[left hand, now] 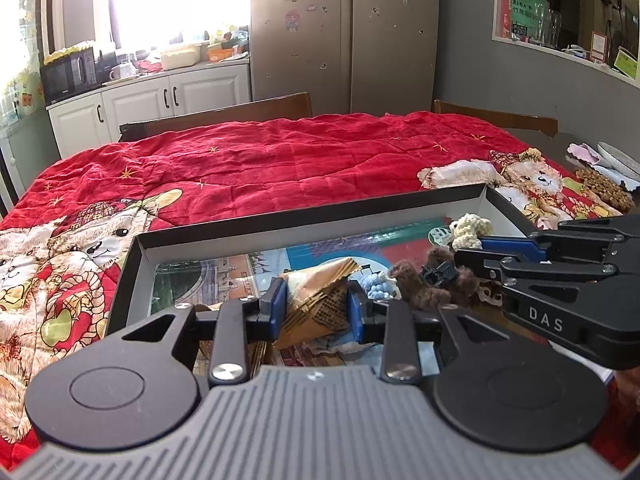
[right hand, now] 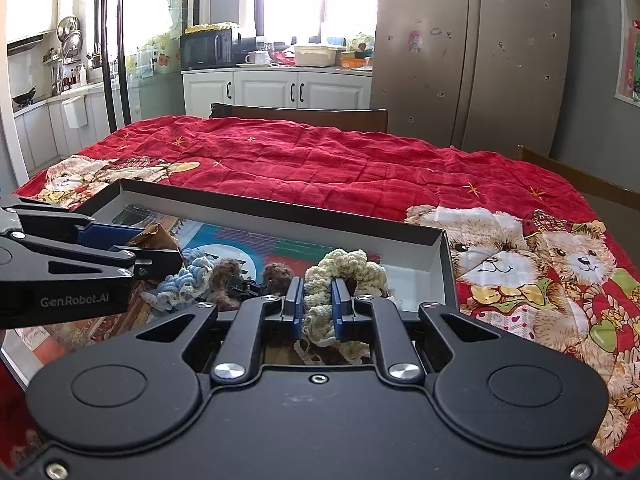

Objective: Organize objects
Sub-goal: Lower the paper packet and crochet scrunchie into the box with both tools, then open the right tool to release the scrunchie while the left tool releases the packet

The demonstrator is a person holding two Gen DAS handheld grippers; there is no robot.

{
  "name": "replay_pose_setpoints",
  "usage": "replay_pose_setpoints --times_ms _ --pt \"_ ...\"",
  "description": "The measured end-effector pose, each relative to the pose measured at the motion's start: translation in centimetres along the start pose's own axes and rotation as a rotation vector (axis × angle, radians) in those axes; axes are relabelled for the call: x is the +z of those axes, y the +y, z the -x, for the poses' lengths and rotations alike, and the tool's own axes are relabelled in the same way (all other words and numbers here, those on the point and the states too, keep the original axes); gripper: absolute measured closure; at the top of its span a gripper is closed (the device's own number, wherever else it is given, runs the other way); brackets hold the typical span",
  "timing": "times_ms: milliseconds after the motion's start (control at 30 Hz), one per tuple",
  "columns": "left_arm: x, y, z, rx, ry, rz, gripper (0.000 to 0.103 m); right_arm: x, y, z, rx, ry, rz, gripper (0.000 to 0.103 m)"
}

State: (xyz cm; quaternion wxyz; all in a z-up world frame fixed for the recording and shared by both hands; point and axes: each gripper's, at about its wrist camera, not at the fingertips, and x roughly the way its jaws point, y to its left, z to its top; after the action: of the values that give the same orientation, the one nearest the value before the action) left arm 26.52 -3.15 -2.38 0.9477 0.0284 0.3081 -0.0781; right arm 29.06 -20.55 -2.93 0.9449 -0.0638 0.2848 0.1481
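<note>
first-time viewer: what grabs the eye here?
The red teddy-bear quilt covering the whole table, then the shallow black box at its near edge. Inside it, the left claw straddles a brown paper piece while the right claw pinches a cream crocheted scrunchie.
</note>
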Motion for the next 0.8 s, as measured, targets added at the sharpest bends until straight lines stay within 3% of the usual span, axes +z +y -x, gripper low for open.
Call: replay_pose_setpoints --times_ms 433,800 --pt "-0.15 -0.16 0.03 0.004 0.001 -0.006 0.055 0.03 -0.06 0.05 -0.001 -0.004 0.003 0.088" --pt "-0.16 -0.17 0.04 0.005 0.000 -0.007 0.049 0.02 -0.22 0.26 -0.006 -0.013 -0.009 0.081"
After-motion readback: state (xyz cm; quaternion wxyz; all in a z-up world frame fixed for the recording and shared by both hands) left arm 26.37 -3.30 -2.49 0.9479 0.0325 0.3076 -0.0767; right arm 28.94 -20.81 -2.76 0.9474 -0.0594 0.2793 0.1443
